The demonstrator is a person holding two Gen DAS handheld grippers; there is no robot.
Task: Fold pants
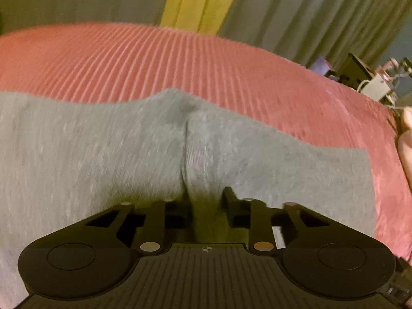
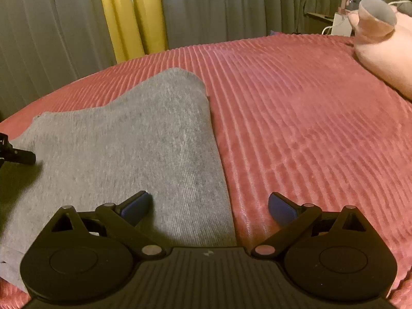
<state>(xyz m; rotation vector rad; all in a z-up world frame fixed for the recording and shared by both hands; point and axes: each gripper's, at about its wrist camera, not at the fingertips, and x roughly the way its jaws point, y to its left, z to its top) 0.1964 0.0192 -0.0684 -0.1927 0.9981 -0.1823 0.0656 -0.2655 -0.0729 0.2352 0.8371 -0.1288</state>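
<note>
Left wrist view: the left gripper points down onto the grey pants, which spread across a pink ribbed bedspread. Its jaws stand only a little apart and a raised ridge of the grey cloth runs up between them; the picture is blurred there, so whether the pads actually press on that ridge cannot be told. The crease climbs straight ahead of the claw to a dark dimple near the cloth's far edge. Beyond the bedspread hang grey curtains with a yellow curtain among them.

In the right wrist view the right gripper hovers with its jaws wide apart and nothing between them. The right-hand edge of the pants runs between the two blue pads: the left pad sits over grey cloth, the right one over bare bedspread. A black part of the other gripper shows at the far left, over the cloth. Far ahead and to the right of the claw a pale pink cushion-like shape rests on the bedspread
</note>
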